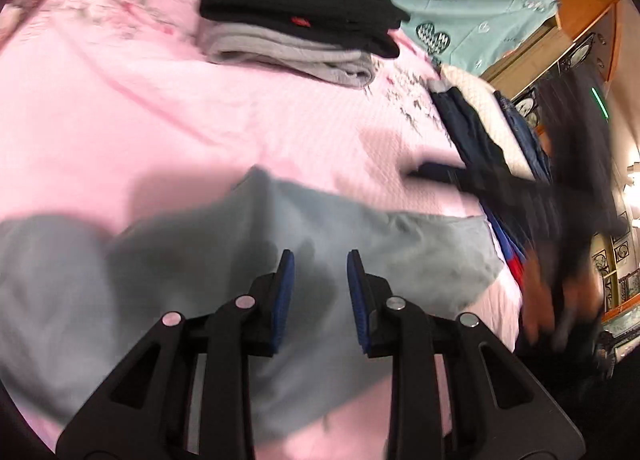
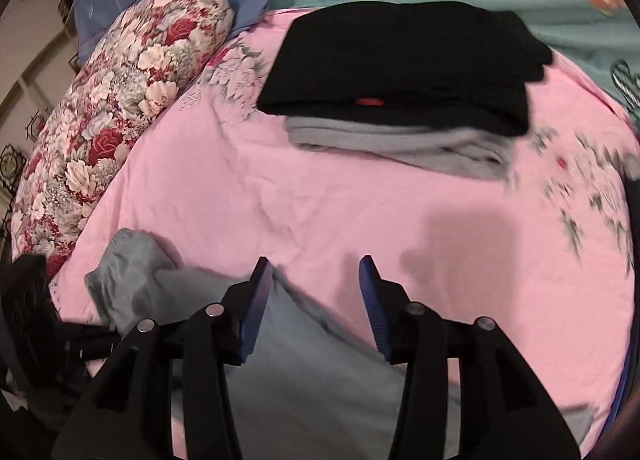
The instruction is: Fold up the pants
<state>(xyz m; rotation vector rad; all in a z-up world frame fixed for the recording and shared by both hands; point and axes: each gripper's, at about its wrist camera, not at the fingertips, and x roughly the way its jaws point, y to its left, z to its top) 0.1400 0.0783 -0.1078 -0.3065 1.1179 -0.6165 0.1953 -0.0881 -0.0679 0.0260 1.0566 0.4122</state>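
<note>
both tongs [image 1: 320,260] [image 2: 315,266] gape empty over grey-blue pants [image 1: 192,260].

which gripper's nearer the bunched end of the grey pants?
Left. The bunched end lies beside the left gripper; the right gripper hovers farther along the grey pants.

Pants [image 1: 200,280] on bedspread [image 1: 160,119], folded stack [image 1: 296,35] behind, pillow [image 2: 112,119] left.

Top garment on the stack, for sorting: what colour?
Black garment, with a small red mark; right wrist view.
</note>
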